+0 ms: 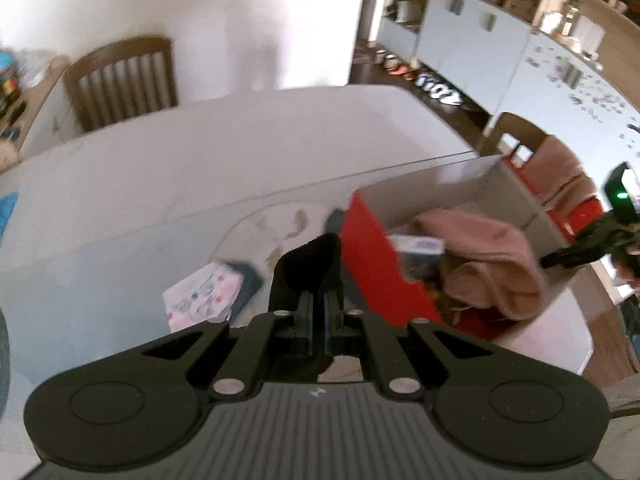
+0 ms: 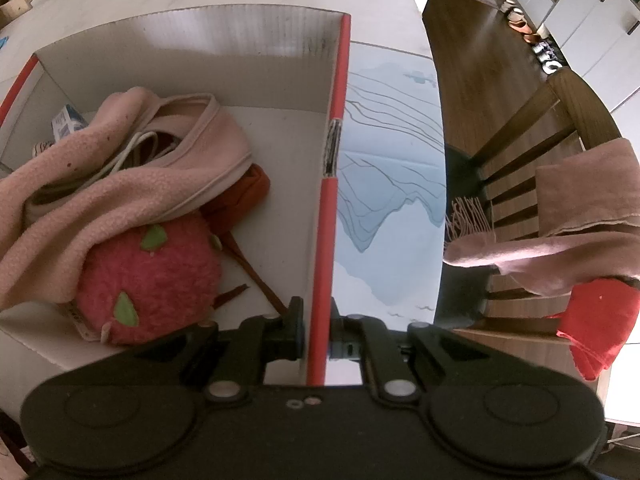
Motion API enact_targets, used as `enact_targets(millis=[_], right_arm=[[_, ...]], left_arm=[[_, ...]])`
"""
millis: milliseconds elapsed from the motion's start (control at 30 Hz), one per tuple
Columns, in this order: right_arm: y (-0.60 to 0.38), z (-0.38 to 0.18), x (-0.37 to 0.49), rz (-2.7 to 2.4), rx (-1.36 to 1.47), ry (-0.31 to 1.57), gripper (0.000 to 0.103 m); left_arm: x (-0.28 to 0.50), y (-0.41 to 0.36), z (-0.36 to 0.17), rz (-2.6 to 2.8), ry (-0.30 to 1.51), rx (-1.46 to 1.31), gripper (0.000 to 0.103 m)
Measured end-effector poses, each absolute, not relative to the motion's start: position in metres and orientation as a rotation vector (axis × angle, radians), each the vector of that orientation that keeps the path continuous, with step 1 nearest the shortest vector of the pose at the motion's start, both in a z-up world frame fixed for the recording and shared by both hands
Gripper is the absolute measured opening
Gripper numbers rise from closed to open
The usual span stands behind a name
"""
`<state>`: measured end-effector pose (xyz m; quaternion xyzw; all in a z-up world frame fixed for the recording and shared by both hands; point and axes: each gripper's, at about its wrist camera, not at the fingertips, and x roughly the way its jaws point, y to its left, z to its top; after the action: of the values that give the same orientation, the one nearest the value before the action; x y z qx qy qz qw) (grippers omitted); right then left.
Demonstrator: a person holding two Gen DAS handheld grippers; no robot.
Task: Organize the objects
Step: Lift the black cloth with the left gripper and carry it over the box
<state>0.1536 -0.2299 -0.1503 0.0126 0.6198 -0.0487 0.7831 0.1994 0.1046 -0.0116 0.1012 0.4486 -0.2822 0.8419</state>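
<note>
While its jaws are pressed together on a dark piece of fabric (image 1: 308, 264), the left gripper (image 1: 316, 312) hangs above the desk (image 1: 200, 152), the cloth draping down over the fingers. At about nine o'clock from that gripper a patterned pink-and-white packet (image 1: 202, 294) lies flat on the desk, beside a dark grey item partly hidden behind it. Toward two o'clock stands the red box (image 1: 370, 256), white inside, with a pink fleece (image 1: 486, 258) heaped in it and a small blue-and-white carton (image 1: 420, 254) tucked against the near wall. At three o'clock the right gripper (image 1: 588, 240) shows at the box's far edge.

From the right wrist, the pink fleece (image 2: 96, 188) covers the box's left half, over a fuzzy pink plush with green patches (image 2: 152, 280) and an orange cloth (image 2: 244, 196). The right gripper (image 2: 318, 320) is clamped on the box's red wall (image 2: 326, 220), one finger inside, one outside. At three o'clock a wooden chair (image 2: 532, 152) carries a pink scarf (image 2: 580, 216) and a red cloth (image 2: 600, 328).
</note>
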Motion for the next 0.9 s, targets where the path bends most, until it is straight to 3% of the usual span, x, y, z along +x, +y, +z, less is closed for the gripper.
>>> enact_targets(millis=[567, 900], right_arm=[[-0.229, -0.151, 0.154, -0.1, 0.021, 1.337, 0.009], [-0.23, -0.152, 0.154, -0.101, 0.022, 1.335, 0.008]], left_arm=[[0.193, 0.007, 0.095, -0.866, 0.752, 0.387, 0.004], [0.176, -0.053, 0.055, -0.98, 0.763, 0.514, 0.004]])
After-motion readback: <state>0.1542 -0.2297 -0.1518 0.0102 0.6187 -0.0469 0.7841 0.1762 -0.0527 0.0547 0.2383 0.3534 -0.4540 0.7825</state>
